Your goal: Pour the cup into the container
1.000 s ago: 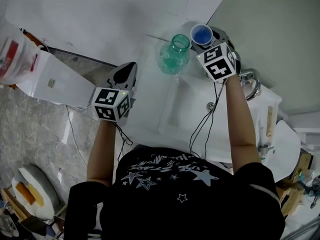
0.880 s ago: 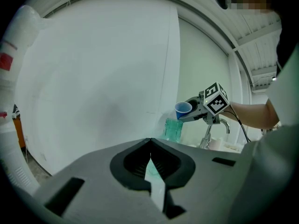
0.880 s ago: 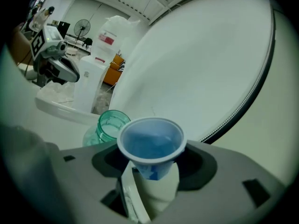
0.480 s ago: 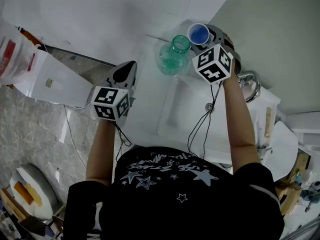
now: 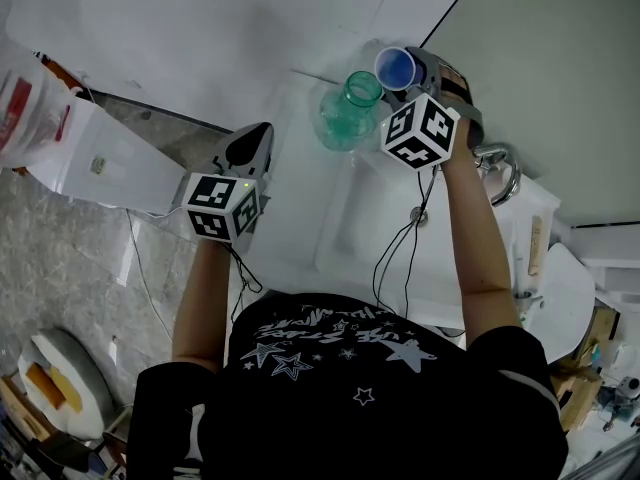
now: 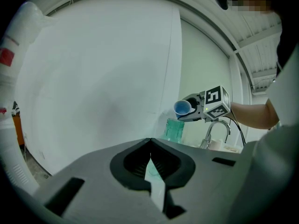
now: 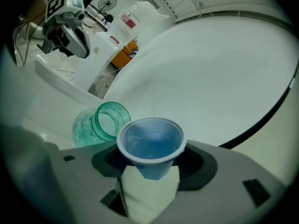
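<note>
Your right gripper clamped on cup. Cup sits between jaws, rim forward, tilted toward container. Cup above and just beside container mouth, not touching. Container upright on sink. Your left gripper closed, empty, well apart from container.

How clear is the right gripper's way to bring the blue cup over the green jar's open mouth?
Likely yes. The right gripper holds the blue cup just beside and above the green jar, whose mouth is uncapped, with nothing between them. The left gripper sits well aside.
</note>
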